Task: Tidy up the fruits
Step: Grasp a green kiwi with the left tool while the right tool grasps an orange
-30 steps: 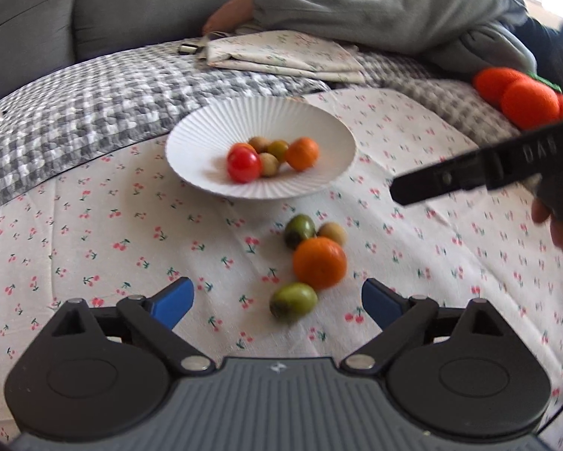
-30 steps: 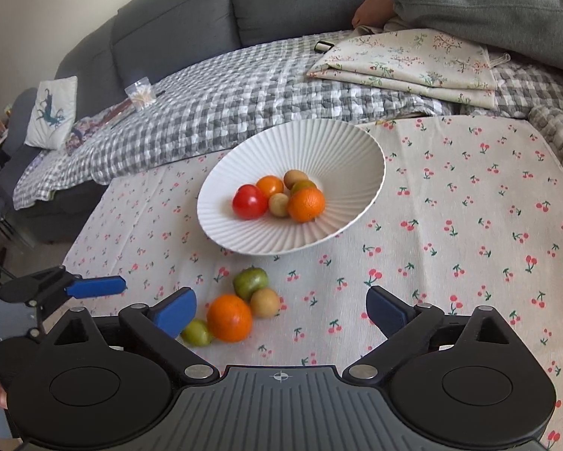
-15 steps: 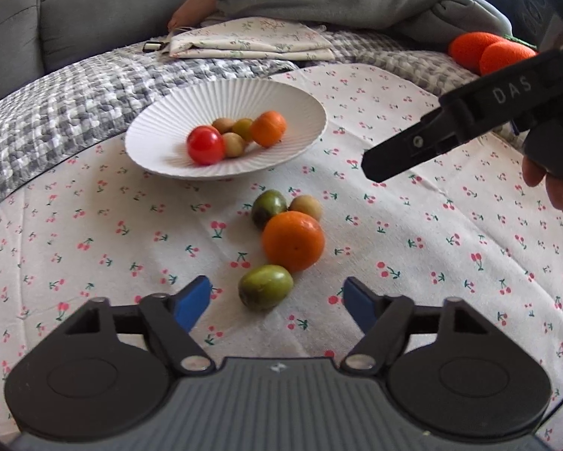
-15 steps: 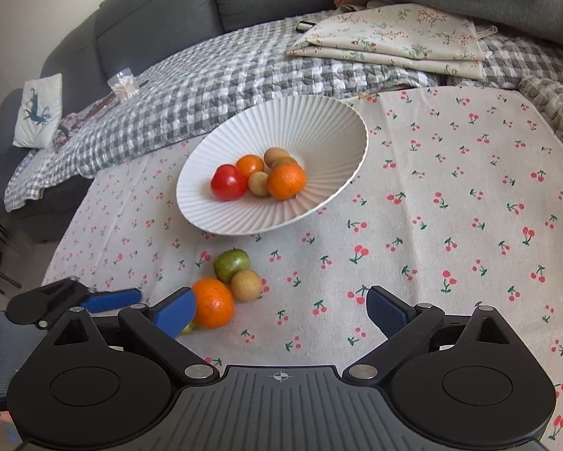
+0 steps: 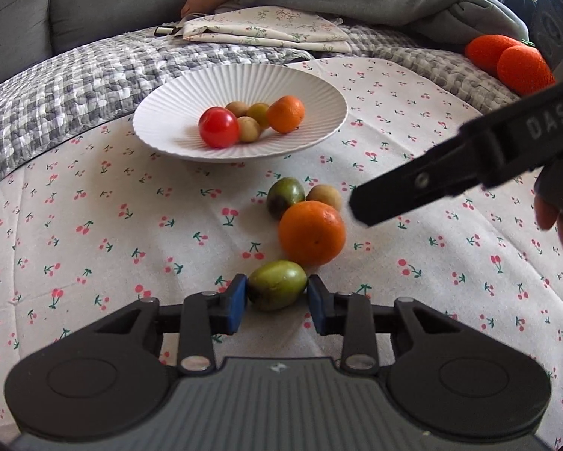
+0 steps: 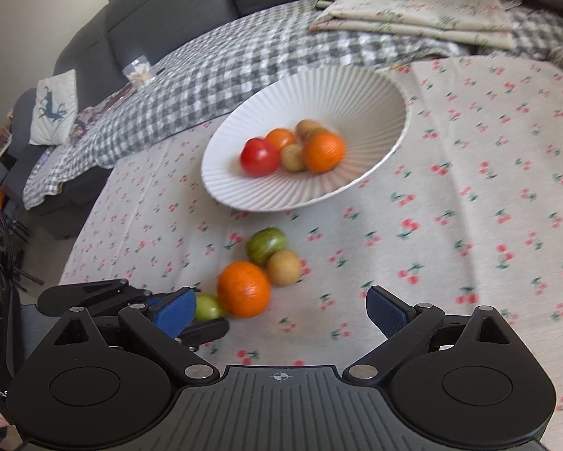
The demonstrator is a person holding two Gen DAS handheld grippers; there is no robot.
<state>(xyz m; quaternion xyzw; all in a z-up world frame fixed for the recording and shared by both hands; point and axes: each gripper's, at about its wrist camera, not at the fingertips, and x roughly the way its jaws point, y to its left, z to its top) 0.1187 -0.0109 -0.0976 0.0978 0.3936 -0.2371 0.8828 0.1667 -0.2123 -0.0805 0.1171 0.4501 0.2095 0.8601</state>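
Observation:
My left gripper point(image 5: 277, 302) is shut on a small green fruit point(image 5: 277, 290) that rests on the cherry-print cloth point(image 5: 93, 225). Just beyond it lie an orange point(image 5: 311, 233), a darker green fruit point(image 5: 285, 197) and a small tan fruit point(image 5: 324, 196). A white ribbed bowl point(image 5: 319, 86) further back holds a red tomato point(image 5: 218, 127), an orange and several small fruits. My right gripper point(image 6: 281, 310) is open and empty, hovering near the orange point(image 6: 243, 288). The held green fruit also shows in the right wrist view point(image 6: 206, 306).
A grey checked blanket point(image 5: 74, 82) and a folded floral cloth point(image 5: 266, 28) lie behind the bowl. Someone in grey clothes lies on the grey sofa. Orange knitted balls point(image 5: 521, 67) sit at the far right. A white cushion point(image 6: 52, 107) lies on the sofa's left.
My left gripper moved forward and closed on the small green fruit. My right gripper moved in lower and closer to the loose fruits.

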